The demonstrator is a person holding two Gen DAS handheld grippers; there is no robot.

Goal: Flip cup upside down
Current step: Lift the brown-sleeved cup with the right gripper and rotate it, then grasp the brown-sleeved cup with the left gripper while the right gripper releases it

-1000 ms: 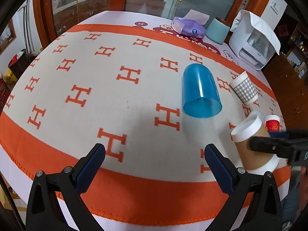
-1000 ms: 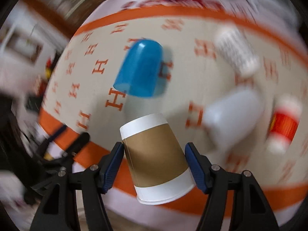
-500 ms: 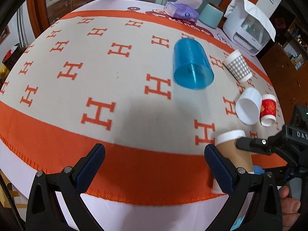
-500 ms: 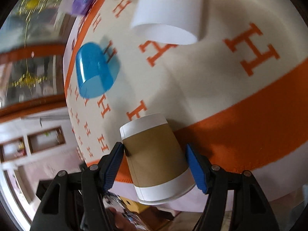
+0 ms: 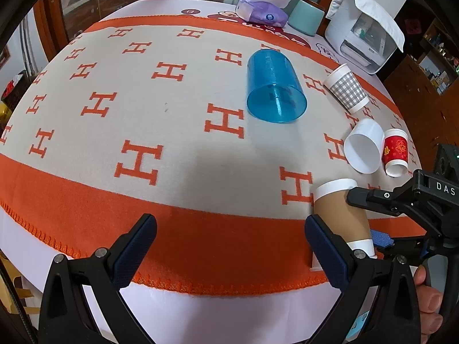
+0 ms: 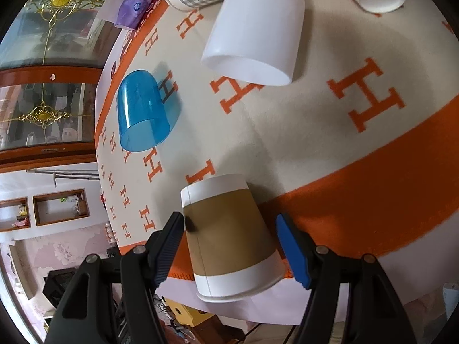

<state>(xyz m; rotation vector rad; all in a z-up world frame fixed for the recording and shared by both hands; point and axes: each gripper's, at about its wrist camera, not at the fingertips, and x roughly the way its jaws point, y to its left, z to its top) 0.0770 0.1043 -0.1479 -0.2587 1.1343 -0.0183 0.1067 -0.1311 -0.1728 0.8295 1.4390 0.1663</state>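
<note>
A brown paper cup with white bands (image 6: 229, 238) stands upside down on the orange border of the blanket near the table's front edge; it also shows in the left wrist view (image 5: 341, 215). My right gripper (image 6: 232, 246) has its pads a little apart from the cup's sides, so it is open around it. In the left wrist view the right gripper (image 5: 364, 218) reaches the cup from the right. My left gripper (image 5: 229, 246) is open and empty above the front edge, left of the cup.
A blue plastic cup (image 5: 272, 86), a grey checked cup (image 5: 345, 89), a white cup (image 5: 364, 149) and a red cup (image 5: 396, 152) lie on their sides on the blanket (image 5: 143, 100). A tissue pack (image 5: 261, 13), a teal cup and a white appliance (image 5: 364, 31) stand at the back.
The right gripper has set the brown cup down upside down on the orange border and its jaws have opened off the cup. The left gripper has hardly moved.
</note>
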